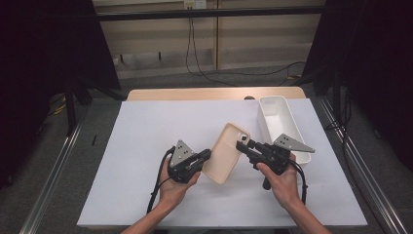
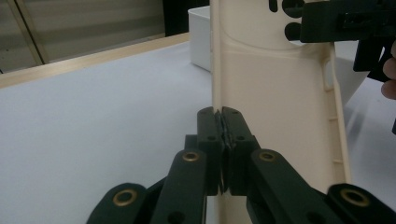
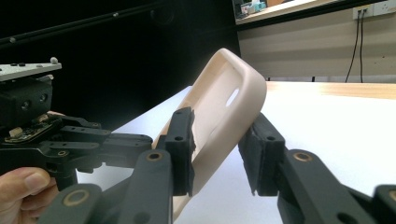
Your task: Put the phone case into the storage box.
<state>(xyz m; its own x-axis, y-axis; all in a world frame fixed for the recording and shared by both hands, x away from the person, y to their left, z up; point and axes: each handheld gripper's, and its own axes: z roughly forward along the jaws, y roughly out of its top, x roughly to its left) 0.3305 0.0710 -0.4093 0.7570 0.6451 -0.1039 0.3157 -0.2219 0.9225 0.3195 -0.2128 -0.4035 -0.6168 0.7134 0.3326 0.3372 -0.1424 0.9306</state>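
A beige phone case [image 1: 226, 153] is held off the white mat between my two grippers. My left gripper [image 1: 207, 155] is shut on the case's long side edge [image 2: 275, 116], its pads [image 2: 208, 126] pinching the thin rim. My right gripper [image 1: 240, 145] has the camera-cutout end of the case [image 3: 224, 102] between its jaws. One pad [image 3: 182, 140] lies against the case's inner face, and the other pad [image 3: 261, 154] stands a narrow gap off its curved back. From the left gripper view, the right gripper [image 2: 345, 21] sits at the case's top end.
A white rectangular bin [image 1: 280, 124] stands open at the back right of the white mat [image 1: 146, 146], just behind the right gripper. The wooden table edge [image 1: 214, 93] runs along the far side. Dark curtains and metal rails flank the table.
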